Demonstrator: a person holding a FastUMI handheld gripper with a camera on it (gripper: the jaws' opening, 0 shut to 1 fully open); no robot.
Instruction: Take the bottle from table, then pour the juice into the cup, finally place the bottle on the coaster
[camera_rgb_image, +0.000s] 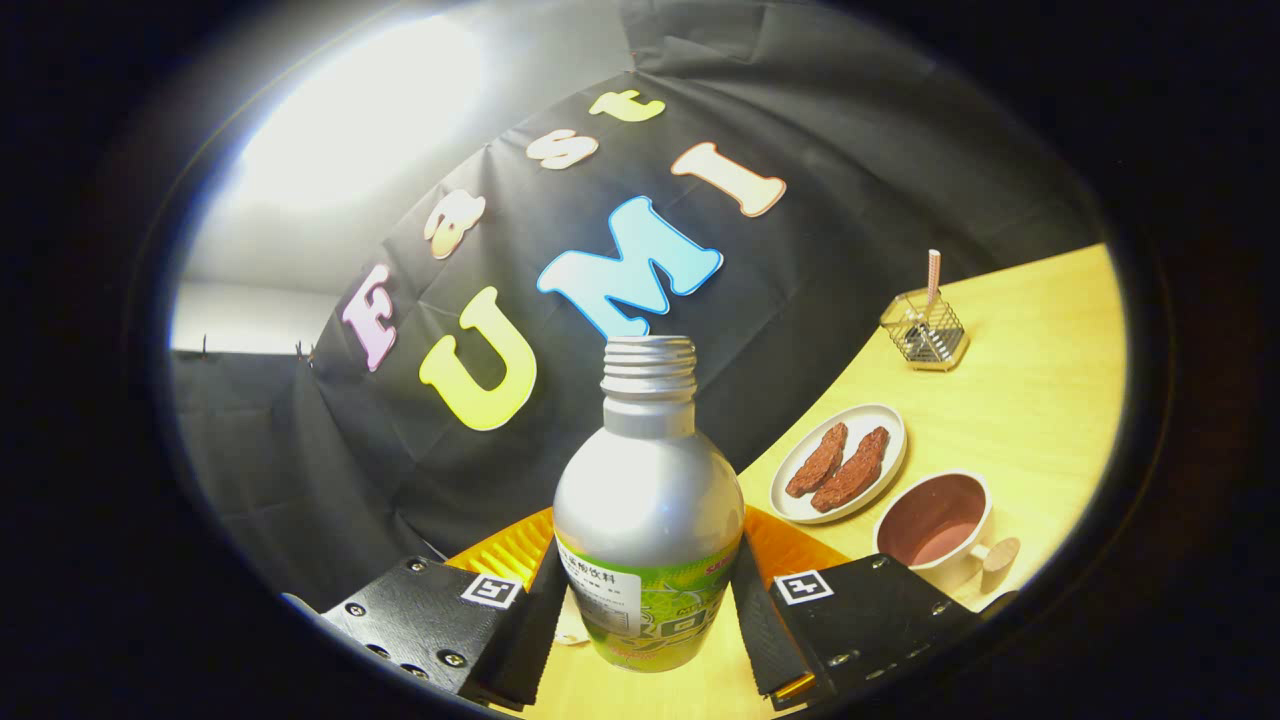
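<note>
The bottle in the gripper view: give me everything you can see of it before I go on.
The silver metal bottle with a green label stands between the gripper fingers, both pressing on its lower body at the label. Its body is rounded and shiny, narrowing to a threaded neck; the cap is off and the mouth open. It appears upright relative to the gripper, with the scene tilted behind it. An orange ridged coaster shows behind its base; whether the bottle touches it cannot be told. Its contents are hidden.
</note>
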